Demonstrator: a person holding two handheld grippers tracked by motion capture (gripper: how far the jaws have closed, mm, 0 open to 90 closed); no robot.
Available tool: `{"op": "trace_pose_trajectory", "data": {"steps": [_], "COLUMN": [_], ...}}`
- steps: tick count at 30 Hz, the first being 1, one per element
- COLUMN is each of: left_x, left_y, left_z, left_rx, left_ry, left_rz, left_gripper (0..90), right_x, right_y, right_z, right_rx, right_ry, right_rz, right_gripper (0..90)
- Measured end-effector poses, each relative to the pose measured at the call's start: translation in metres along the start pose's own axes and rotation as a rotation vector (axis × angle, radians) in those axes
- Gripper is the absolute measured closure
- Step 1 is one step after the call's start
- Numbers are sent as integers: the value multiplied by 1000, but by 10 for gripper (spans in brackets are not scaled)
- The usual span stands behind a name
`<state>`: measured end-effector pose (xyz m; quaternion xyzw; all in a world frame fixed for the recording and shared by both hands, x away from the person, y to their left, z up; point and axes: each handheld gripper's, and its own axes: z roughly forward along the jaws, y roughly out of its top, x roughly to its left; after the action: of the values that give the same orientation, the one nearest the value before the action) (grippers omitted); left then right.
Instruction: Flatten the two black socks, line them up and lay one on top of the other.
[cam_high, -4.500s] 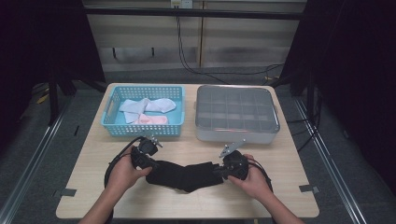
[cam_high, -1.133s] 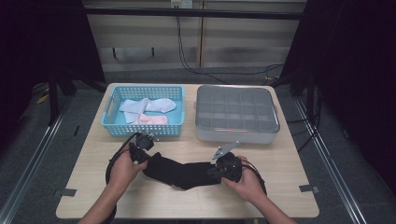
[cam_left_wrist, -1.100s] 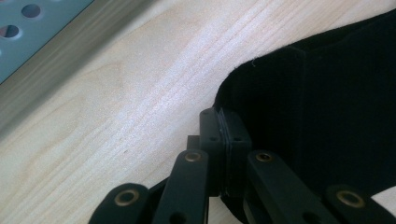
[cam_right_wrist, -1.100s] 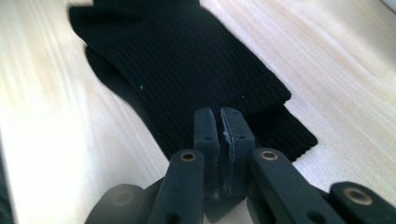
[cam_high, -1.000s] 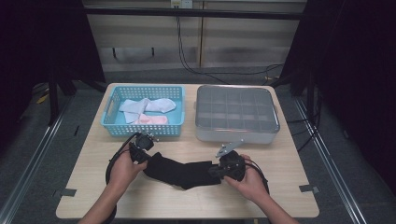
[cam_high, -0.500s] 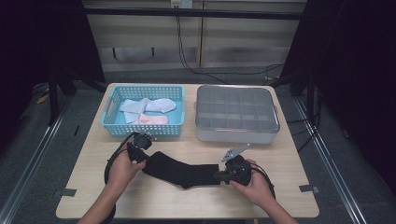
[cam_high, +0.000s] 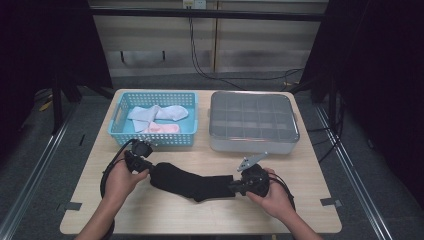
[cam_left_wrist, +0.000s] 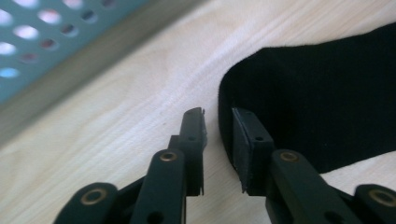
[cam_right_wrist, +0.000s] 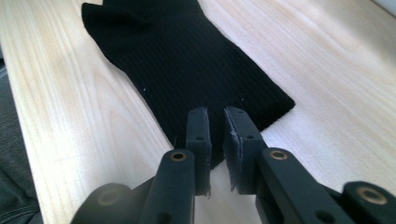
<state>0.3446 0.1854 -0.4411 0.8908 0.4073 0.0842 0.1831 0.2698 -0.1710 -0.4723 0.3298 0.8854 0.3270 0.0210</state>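
Note:
A long black sock (cam_high: 195, 182) lies flat on the wooden table (cam_high: 300, 210), stretched between my two hands. My left gripper (cam_high: 148, 167) is at its left end. In the left gripper view the jaws (cam_left_wrist: 218, 122) have just been opening; a narrow gap shows between the pads, and the sock's rounded edge (cam_left_wrist: 317, 102) lies just past them, unpinched. My right gripper (cam_high: 234, 188) is at the sock's right end. Its jaws (cam_right_wrist: 215, 116) have also just been opening. They stand slightly apart over the sock's end (cam_right_wrist: 187, 60), which rests flat on the wood.
A blue mesh basket (cam_high: 120, 132) with pale socks (cam_high: 155, 112) in it stands at the back left. A grey tray (cam_high: 250, 146) divided into compartments stands at the back right. Bare wood lies in front of the sock and at both sides.
The right hand has drawn to the right, so the sock now lies longer and flatter. Both hands stay at its ends.

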Motion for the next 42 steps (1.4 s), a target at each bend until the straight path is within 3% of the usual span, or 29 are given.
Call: {"op": "trace_pose_trajectory", "data": {"steps": [1,3,6,8,11,12,15,19,21,24,28,32,36,38,42], "left_x": [0,-6,-10,-12,-9,-4,-1,0,-1,-5,-4,-6,-8,-10,-10], "left_y": [0,2,4,4,2,0,-1,-1,1,4,5,5,1,-4,-5], "left_z": [0,-1,0,3,9,11,15,28,27,26,11,0,6,18,22], "left_rx": [0,-14,10,19,30,18,27,63,75,99,68,83,105,126,125], "left_ry": [0,-47,-40,-64,-42,-28,-27,-48,-62,-60,-75,-82,-91,-103,-97], "left_rz": [0,13,35,19,11,0,-15,-21,-14,-6,-17,1,-4,-2,0], "left_gripper": [735,728,748,771,760,724,704,717,832,889,891,891,891,891,890], "right_x": [0,0,1,1,0,-1,-2,-2,-3,-3,-3,-4,-5,-7,-7], "right_y": [0,0,0,1,2,2,1,0,0,1,3,4,1,-4,-6], "right_z": [0,2,4,2,0,-2,-2,5,6,6,-1,-9,-8,-4,-2], "right_rx": [0,19,24,26,21,9,8,33,32,28,5,-5,9,19,22], "right_ry": [0,-8,-7,-18,-11,-7,-13,-18,-13,-20,-11,-5,-6,-8,-4], "right_rz": [0,-16,-10,-15,-13,12,-2,13,7,19,33,32,36,48,52], "right_gripper": [803,806,839,861,858,836,800,806,838,863,870,870,869,869,869]}}
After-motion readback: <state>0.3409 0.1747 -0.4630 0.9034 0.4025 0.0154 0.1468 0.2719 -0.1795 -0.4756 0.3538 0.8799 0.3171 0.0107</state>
